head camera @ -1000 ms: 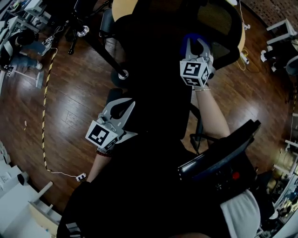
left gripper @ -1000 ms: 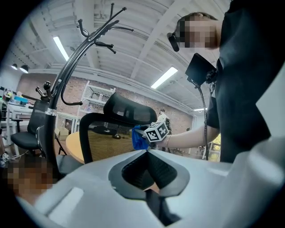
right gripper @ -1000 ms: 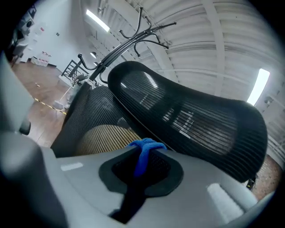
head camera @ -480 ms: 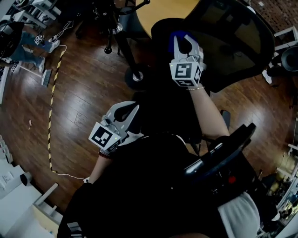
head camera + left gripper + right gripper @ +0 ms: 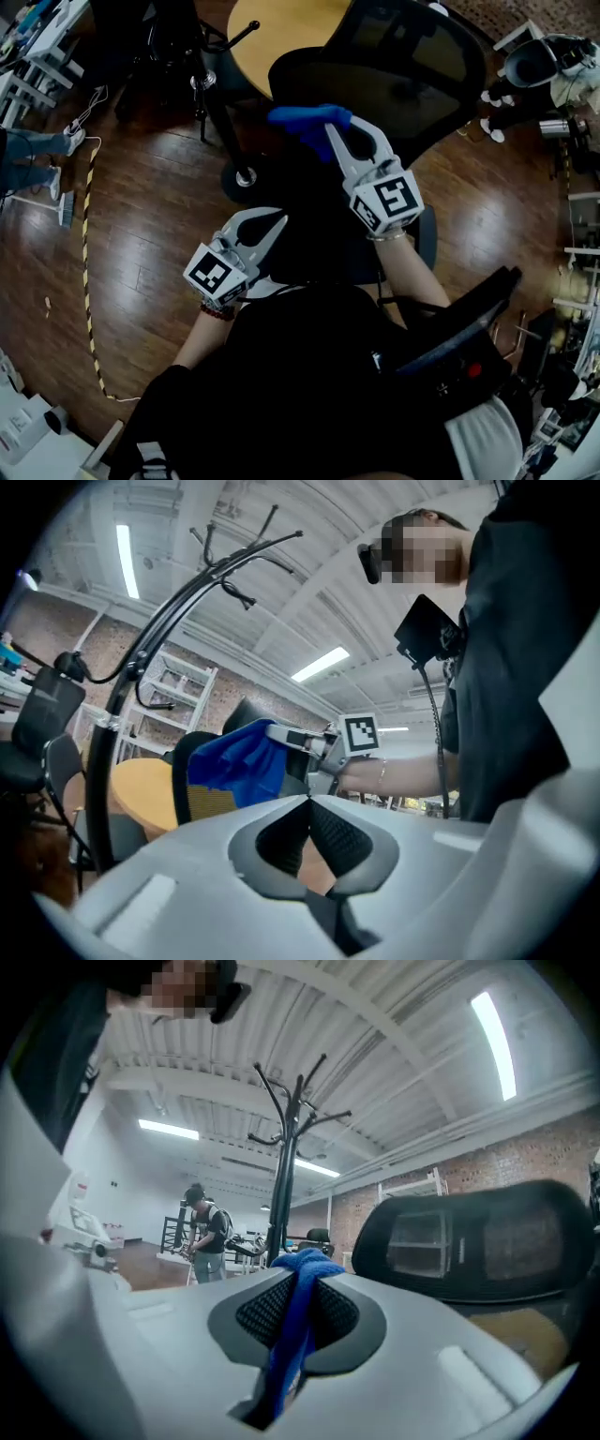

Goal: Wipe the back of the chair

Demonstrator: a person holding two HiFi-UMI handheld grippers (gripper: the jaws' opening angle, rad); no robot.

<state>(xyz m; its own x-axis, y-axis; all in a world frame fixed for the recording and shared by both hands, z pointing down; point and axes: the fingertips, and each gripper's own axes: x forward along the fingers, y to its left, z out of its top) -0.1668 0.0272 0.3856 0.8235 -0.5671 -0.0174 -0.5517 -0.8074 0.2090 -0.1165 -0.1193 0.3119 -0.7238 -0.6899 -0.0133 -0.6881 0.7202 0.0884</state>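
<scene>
A black mesh-backed office chair [image 5: 412,70] stands ahead of me; its back [image 5: 487,1237] fills the right of the right gripper view. My right gripper [image 5: 339,127] is shut on a blue cloth [image 5: 309,120], held in the air near the chair's seat and apart from the mesh back. The cloth [image 5: 295,1321] hangs pinched between the right jaws. My left gripper [image 5: 274,223] is lower and to the left, shut with nothing in it; the left gripper view shows the blue cloth [image 5: 234,761] and the right gripper [image 5: 291,741] ahead of it.
A round wooden table [image 5: 281,28] sits behind the chair. A black coat stand [image 5: 202,80] rises at the left, with its base [image 5: 242,178] on the wooden floor. A yellow-black cable [image 5: 86,244] runs along the floor at left. A person [image 5: 204,1232] stands far off.
My right gripper with the blue cloth has come off the chair back and swung left and nearer, now pointing left. The view has shifted, so the chair back sits further right.
</scene>
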